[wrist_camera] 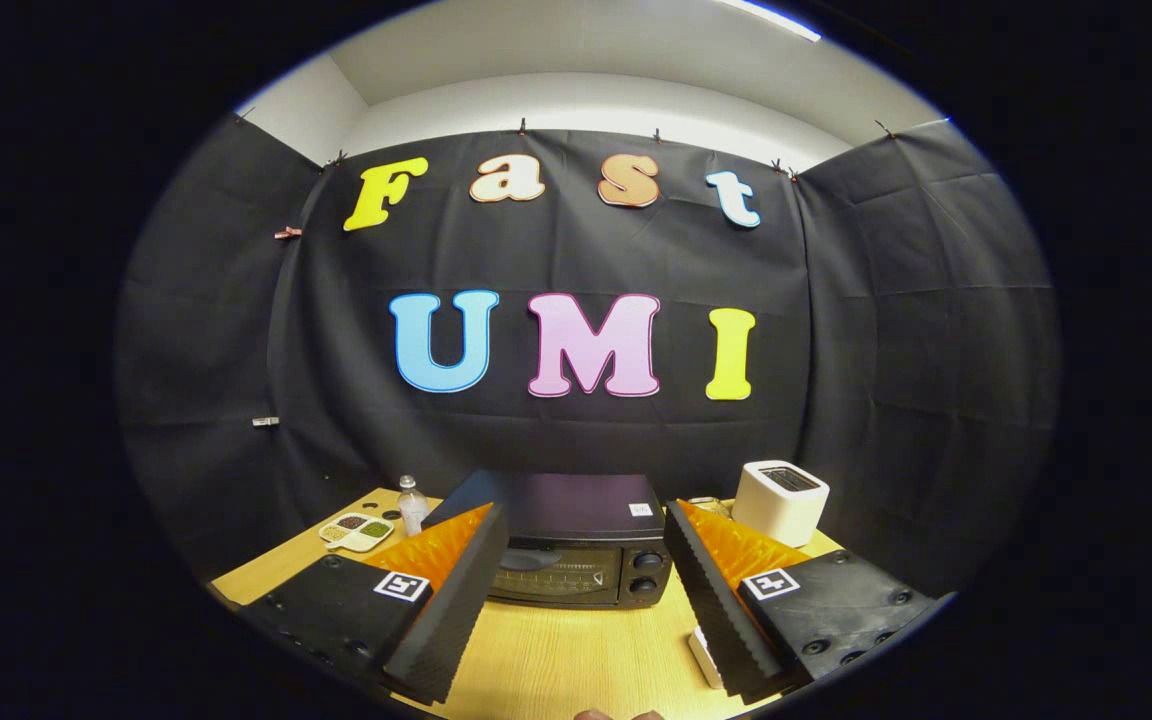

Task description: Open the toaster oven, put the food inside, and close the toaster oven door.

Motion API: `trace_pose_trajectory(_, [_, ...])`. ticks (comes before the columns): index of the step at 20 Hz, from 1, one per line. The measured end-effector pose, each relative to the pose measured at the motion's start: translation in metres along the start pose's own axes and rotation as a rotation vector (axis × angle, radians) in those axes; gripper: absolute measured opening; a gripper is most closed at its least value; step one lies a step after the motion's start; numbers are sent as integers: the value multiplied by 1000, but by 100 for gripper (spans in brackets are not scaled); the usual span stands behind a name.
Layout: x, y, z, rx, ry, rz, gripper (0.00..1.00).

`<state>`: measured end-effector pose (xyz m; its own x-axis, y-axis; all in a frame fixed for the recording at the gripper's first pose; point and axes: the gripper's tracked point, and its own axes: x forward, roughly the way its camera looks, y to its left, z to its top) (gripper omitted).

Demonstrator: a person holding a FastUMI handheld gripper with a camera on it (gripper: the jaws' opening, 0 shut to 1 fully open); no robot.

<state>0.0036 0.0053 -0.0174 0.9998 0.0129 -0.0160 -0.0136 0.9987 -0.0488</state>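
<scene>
At lower centre, on the table: oven (576, 550), dark, door shut, front facing the camera.
Oven front: glass dim, inside impossible to make out; two knobs (647, 573) stacked at its right end; left end hidden behind the left finger.
Oven top: flat, dark, small white tag near its right rear corner, too small to make out.
Gripper (581, 535): spread wide, holding nothing, raised above the table short of the oven.
Fingers: left one (456, 590) and right one (711, 590) rising from the bottom of the frame, tips flanking the oven's front corners; touching or merely overlapping, cannot tell.
Markers: a square black-and-white tag on each finger base.
Table (576, 650): pale wood, bare between the fingers; near edge cut off at the bottom.
Right of the oven, further back: white toaster (781, 500), slot on top, lower part behind the right finger.
Between oven and toaster: small yellowish thing (708, 506), mostly hidden by the right fingertip, unidentifiable.
Lower right, by the right finger: pale flat thing (704, 655) on the table, mostly covered.
Left of the oven, at the back: clear bottle (412, 505); beside it a divided dish (356, 531) with dark and greenish contents, too small to name.
Bottom centre edge: a sliver of a hand (616, 715), barely visible.
Food: not clearly identifiable.
</scene>
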Motion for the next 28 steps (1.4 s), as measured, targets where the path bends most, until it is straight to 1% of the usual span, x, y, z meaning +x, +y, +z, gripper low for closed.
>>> trace_pose_trajectory(8, [27, 13, -17, 1, 65, 24, 97])
trace_pose_trajectory(12, [53, 31, -31, 12, 114, 54, 97])
trace_pose_trajectory(16, [87, 47, -45, 7, 135, 80, 98])
trace_pose_trajectory(22, [141, 68, -95, 9, 229, 94, 98])
trace_pose_trajectory(28, [179, 76, -147, 19, 335, 84, 98])
